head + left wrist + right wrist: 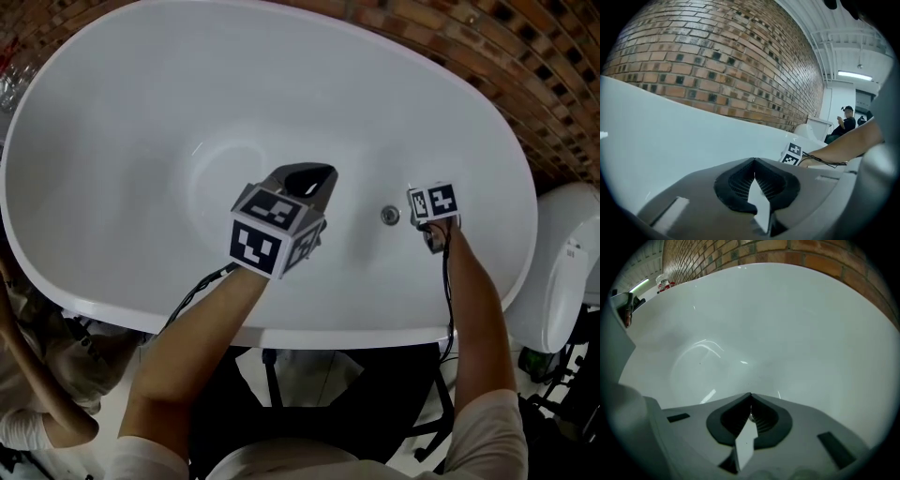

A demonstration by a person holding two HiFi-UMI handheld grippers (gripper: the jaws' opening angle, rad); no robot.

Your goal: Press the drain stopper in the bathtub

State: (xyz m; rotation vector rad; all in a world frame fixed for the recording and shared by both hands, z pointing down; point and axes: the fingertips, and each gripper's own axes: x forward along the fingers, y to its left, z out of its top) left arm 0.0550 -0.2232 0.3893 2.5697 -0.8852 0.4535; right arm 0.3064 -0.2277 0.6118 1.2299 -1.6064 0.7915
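A white oval bathtub (112, 112) fills the head view. Its small round metal drain stopper (390, 215) sits on the tub floor right of centre. My right gripper (750, 395) is shut and empty. It is down inside the tub just right of the stopper, and its marker cube (433, 202) hides its jaws from above. A small shiny spot shows through the gap behind its tips. My left gripper (309, 176) hovers over the middle of the tub, left of the stopper. It is shut with nothing held, its tips (754, 160) pointing at the far tub wall.
A red brick wall (525, 56) runs behind the tub. A white fixture (567, 267) stands off the tub's right end. A black stand (272, 380) shows below the near rim. A seated person (844, 123) is far off to the right, and another person's arm (37, 375) is at lower left.
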